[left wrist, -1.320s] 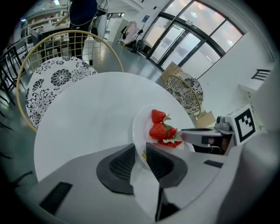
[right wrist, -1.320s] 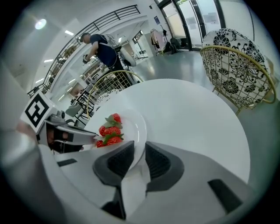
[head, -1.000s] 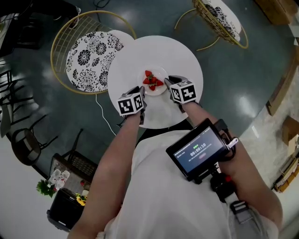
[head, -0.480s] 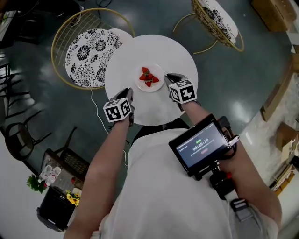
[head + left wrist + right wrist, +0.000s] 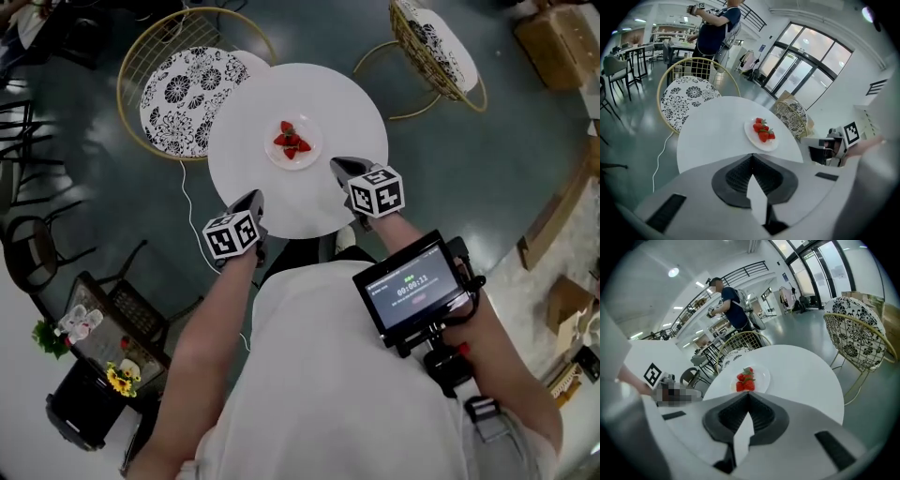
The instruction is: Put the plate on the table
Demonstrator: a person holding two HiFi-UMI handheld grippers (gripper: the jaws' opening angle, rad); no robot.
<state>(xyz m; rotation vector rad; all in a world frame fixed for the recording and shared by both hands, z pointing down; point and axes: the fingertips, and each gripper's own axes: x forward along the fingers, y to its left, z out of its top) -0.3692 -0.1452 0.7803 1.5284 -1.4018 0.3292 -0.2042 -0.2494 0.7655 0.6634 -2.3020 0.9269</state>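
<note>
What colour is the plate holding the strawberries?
White round plate, best in the left gripper view.

White plate (image 5: pixel 293 142) of strawberries on round table (image 5: pixel 234 178)

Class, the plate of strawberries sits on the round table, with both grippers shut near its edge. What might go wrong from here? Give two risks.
1. The right gripper hangs over the table close to the plate; a forward swing might knock it.
2. The strawberries lie piled loose, so a bumped table might roll one off.
</note>
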